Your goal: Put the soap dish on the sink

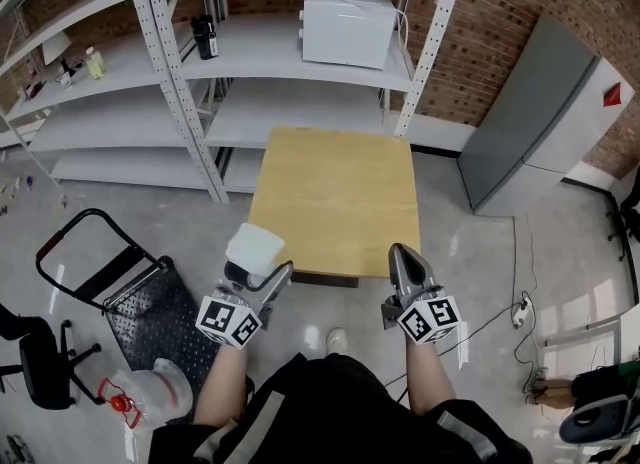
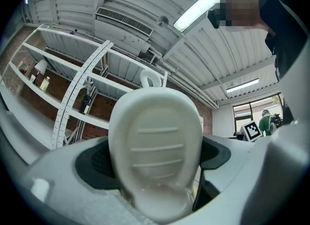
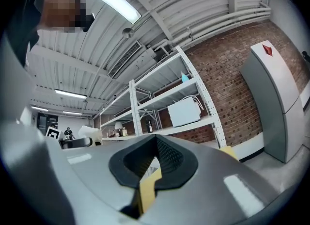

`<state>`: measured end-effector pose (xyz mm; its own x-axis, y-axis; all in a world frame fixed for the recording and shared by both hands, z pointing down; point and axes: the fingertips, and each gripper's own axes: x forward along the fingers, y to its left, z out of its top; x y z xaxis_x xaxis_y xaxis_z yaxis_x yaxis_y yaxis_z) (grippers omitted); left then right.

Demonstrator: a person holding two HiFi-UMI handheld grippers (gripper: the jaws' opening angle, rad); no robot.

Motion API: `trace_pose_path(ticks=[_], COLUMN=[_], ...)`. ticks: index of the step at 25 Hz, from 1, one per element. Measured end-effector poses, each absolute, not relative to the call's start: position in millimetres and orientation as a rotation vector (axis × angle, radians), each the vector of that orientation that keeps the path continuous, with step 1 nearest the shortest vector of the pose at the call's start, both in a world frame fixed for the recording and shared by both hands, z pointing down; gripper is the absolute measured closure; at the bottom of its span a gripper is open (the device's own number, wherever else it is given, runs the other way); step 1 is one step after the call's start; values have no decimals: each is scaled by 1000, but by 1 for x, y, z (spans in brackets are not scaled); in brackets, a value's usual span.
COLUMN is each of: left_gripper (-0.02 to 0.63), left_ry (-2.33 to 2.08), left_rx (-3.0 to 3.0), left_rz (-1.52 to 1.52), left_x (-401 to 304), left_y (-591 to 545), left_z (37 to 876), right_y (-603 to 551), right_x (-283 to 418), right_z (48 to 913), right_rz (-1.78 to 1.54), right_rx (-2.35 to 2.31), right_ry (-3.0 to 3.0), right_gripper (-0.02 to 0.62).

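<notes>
cart (image 1: 150,304): far left on the floor, not involved.
left gripper (image 1: 268,277): clamped on the soap dish (image 1: 253,249), raised at the near left corner of the wooden table (image 1: 335,202).
soap dish: white, oval, ribbed inside; held by its lower end, the rest stands up clear of the jaws. in the air, not resting on anything.
shelving (image 1: 180,82): behind the table, with a white microwave (image 1: 345,22) on it.
right gripper (image 1: 405,257): jaws together, nothing between them; idle over the table's near right edge.
grey cabinet (image 1: 540,122): right, against the brick wall.
sink: not in any view.
step: my read is carry phase. dish is grasped, placement not yet started.
next: find the sink first, probably by turning or walking. keep the left grip firm, since only one end is pinched and the dish could pivot. set it down flat, then open.
head view only: table, floor layout, both grippers side by side.
left gripper view only: the dish's ribs and how the jaws seat on it.
right gripper view only: pads meeting, confirms it's empty.
</notes>
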<state>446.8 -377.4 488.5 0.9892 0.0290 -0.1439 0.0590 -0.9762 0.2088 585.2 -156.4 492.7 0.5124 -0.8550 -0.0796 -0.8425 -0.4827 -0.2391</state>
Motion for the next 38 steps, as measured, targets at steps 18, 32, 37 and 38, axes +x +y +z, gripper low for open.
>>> trace_pose_path(ticks=[18,32,37,38], left_gripper=[137,137,137,137], left_ry=[-32,-55,-55,-59], left_rx=[2921,2855,2820,2813], left_rz=[-25,407,559,590], left_x=[567,639,658,662], left_y=[-362,-395,-410,-413], left_z=[528,615,652,660], right_y=[-141,-178,-192,-196], right_x=[710,769,786,790], right_z=[520,598,628,635], right_rz=[-182,-429,-543,-565], right_rx=[-2471,-2549,-2568,-2572], right_ry=[1474,1438,1395,1387], right_gripper=[589,589,589,589])
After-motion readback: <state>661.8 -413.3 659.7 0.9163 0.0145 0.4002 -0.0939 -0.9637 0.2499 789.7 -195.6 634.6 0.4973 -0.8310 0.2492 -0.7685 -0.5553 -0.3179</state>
